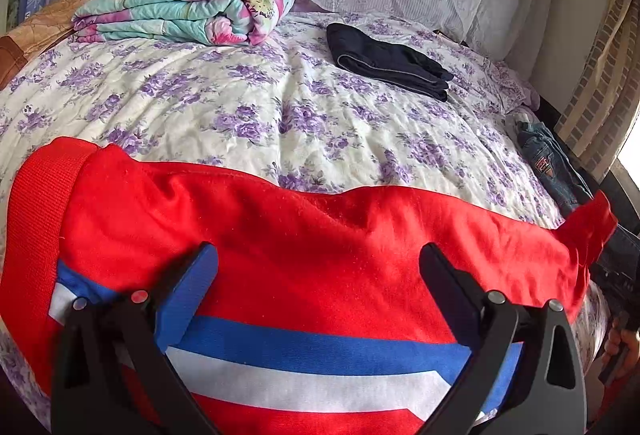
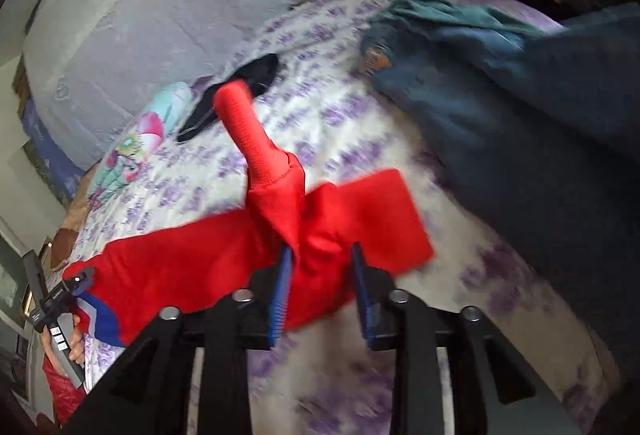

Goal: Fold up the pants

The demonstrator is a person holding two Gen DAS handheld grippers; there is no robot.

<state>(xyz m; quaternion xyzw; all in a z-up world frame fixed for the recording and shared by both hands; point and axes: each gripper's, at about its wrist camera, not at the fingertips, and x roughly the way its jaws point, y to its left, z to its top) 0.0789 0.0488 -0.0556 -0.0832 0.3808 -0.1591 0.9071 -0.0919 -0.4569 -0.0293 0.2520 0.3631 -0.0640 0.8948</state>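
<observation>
Floral bedspread (image 1: 280, 107), red pants (image 1: 320, 235) along near edge

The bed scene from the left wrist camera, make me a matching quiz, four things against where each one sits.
Things:
1. red pants
2. flowered quilt
3. dark folded garment
4. jeans

Places:
A. far left, by the headboard cover
B. right edge of the bed
C. nearest, under the left tool
D. middle right on the bedspread

Pairs: 1-C, 2-A, 3-D, 4-B

red pants (image 1: 304, 235) on floral bed (image 1: 240, 107)
</observation>
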